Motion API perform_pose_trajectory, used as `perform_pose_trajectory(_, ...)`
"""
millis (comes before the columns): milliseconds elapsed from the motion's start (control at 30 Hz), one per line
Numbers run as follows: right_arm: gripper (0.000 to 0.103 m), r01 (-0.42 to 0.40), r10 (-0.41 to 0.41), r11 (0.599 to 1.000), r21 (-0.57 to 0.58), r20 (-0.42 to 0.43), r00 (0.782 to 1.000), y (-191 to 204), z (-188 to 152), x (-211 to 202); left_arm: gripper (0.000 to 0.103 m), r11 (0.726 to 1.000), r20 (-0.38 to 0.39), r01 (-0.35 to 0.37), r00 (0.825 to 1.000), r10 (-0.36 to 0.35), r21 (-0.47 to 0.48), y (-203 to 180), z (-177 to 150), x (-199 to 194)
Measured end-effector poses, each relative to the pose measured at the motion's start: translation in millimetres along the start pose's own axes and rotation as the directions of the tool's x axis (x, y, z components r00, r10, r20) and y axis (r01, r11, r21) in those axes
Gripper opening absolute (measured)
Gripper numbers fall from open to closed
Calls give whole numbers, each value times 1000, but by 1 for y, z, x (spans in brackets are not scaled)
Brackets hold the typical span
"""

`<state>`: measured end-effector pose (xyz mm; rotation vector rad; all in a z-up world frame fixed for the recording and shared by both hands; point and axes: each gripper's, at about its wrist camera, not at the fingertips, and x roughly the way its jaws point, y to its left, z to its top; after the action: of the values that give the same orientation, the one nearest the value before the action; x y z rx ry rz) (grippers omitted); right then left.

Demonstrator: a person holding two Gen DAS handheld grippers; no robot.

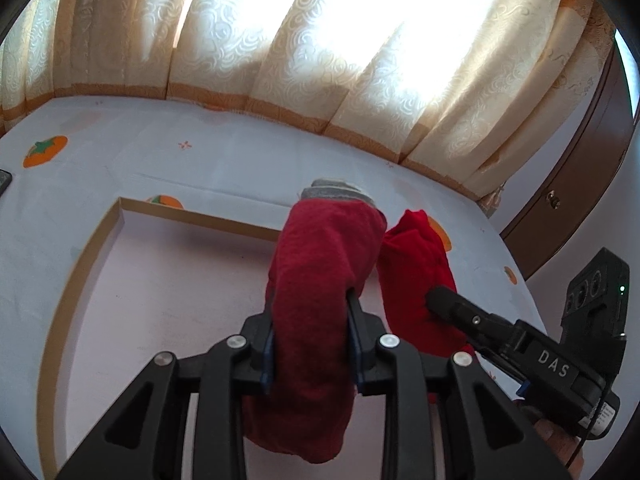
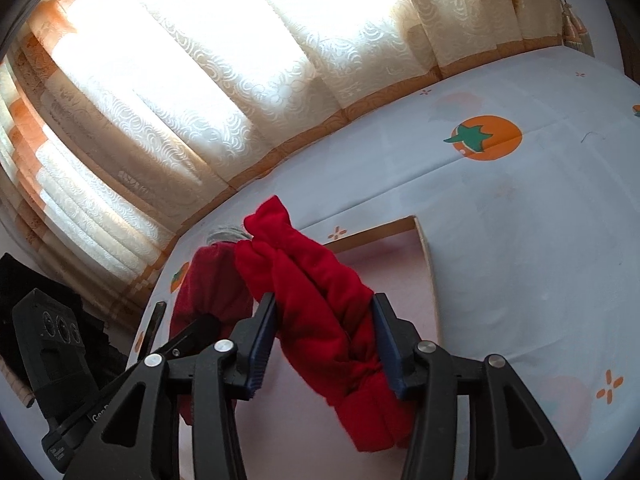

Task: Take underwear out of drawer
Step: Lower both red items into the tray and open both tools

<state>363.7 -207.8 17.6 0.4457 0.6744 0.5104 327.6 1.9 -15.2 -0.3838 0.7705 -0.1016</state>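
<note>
Above the shallow drawer (image 1: 86,256), which lies on a pale sheet printed with orange fruit (image 2: 486,138), two rolled red garments are held up side by side. The darker red underwear (image 1: 316,280), with a grey band showing at its far end, is clamped between the narrow-set fingers of the left gripper (image 1: 313,312); in the right wrist view the brighter red underwear (image 2: 320,308) is pinched at its middle by the right gripper (image 2: 325,320), whose jaws stand wider because the bundle is thicker. Both pieces appear to be clear of the drawer's pale floor, though their lower ends hang down toward it, so the step in hand is judged to be the carrying away from the drawer to a spot on the sheet. It would be done well if both grips were kept firm until the drooping ends have passed over the cardboard-coloured wall, since a trailing fold could catch on the rim and drag the light tray. The two bundles are nearly touching, so the hands should be kept apart enough that neither roll is brushed loose. Release is best left until each piece rests on the sheet beside the drawer, not above it. A patterned curtain (image 1: 280,52) hangs close behind, bright with backlight.
</note>
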Motion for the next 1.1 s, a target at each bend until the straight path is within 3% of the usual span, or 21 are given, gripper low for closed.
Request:
perform_pose_trajectory(67,59,17,-17,1000,-3,3,1000,-1,1,2,35,1000,-16,-7,1000,7,2,-1,0,5)
perform_pose_trajectory(133,76,39,-39,999,-9,5,999,-3,0,2,35,1000,-19,-3,1000,3,10,-3,1,6)
perform_pose_trajectory(167,79,45,-45,999,-9,9,999,-4,0,1,35,1000,-13,-2,1000,2,17,-4,0,5)
perform_pose_trajectory(500,80,22,-18,996,-82,51,999,5,-17,-32,40,994,18,37,999,-39,99,-9,-17,-20)
perform_pose_trajectory(1100,82,-6,12,967,-253,24,1000,30,-96,-96,44,972,64,95,992,-111,214,-4,-73,-92)
